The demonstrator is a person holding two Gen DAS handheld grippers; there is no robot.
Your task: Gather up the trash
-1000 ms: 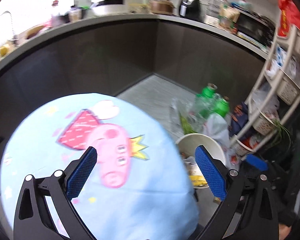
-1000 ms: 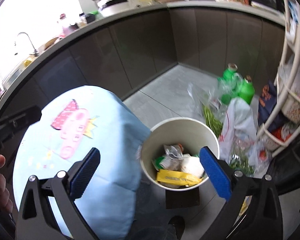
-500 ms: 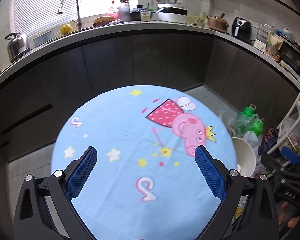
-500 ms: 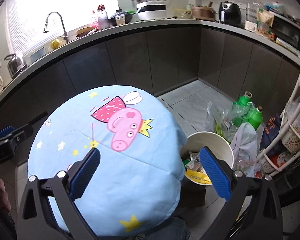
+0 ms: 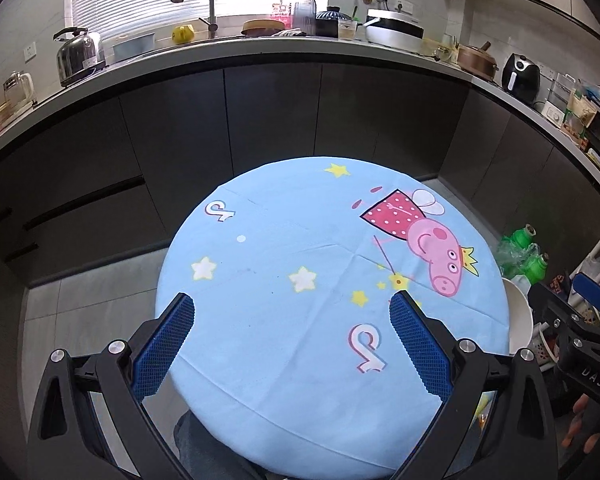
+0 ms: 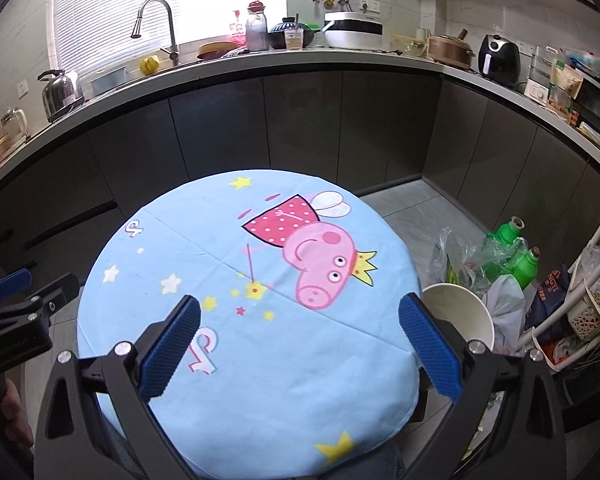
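A round table under a light blue cartoon-pig cloth point(image 5: 300, 248) point(image 6: 228, 240) fills the middle of both views, with no trash showing on it. My left gripper point(image 5: 291, 314) hangs open over the cloth's near half, nothing between its blue pads. My right gripper point(image 6: 300, 318) is open too, above the cloth's near right part. A white trash bin point(image 6: 466, 312) stands on the floor just right of the table; only its rim point(image 5: 520, 320) shows in the left wrist view. Its inside is hidden from here.
Dark cabinets under a curved counter point(image 6: 300, 60) ring the room, with a faucet point(image 6: 156, 20), kettle point(image 5: 78, 54) and appliances on top. Green bottles point(image 6: 508, 248) and plastic bags point(image 6: 500, 308) lie on the floor by the bin. A white wire rack point(image 6: 580, 280) stands at far right.
Both views have swung up and left, from the bin and floor clutter to the whole tablecloth and the counter behind it. Both grippers stay open and hold nothing.
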